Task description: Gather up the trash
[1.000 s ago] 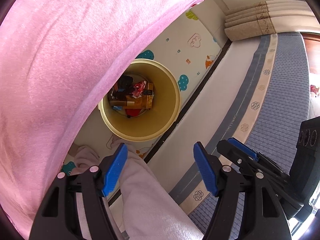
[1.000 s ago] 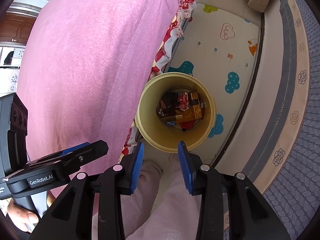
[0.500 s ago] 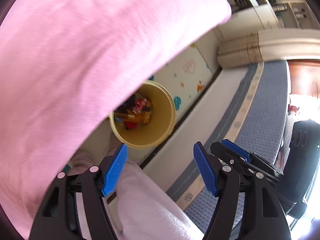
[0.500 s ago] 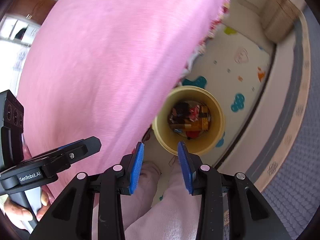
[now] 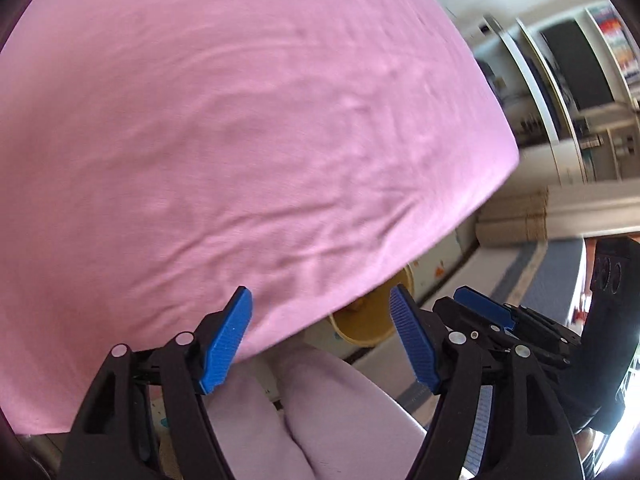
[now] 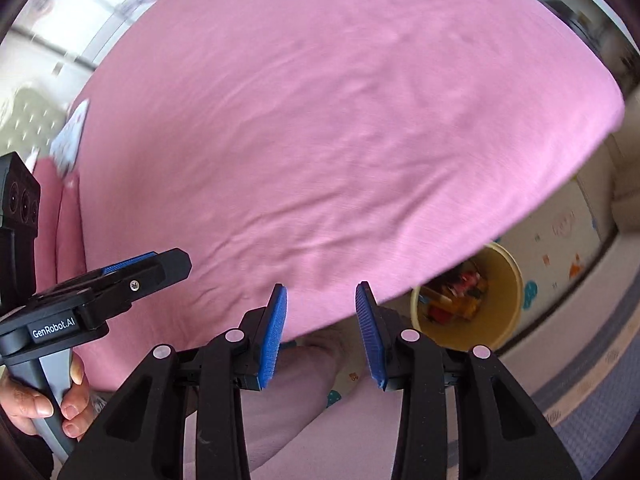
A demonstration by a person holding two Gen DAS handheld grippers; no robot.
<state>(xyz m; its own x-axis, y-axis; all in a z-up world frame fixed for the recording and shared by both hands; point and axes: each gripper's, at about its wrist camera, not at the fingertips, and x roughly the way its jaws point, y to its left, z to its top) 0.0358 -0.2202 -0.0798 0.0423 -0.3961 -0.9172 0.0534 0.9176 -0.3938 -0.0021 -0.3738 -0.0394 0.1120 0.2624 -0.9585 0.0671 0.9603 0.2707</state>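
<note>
The pink bed filled my view, the yellow bin holding trash sat on the floor beside it, and my left gripper and right gripper hung released and empty, so I judged scanning low for leftovers wisest.

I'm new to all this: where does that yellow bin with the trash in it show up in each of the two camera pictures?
Left wrist view: the yellow bin peeks out low and centre-right, mostly hidden under the pink sheet, just left of the right blue finger.
Right wrist view: the bin sits lower right, its trash showing.
Shared landmark: the pink sheet's edge, which overlaps the bin's rim in both views.
</note>
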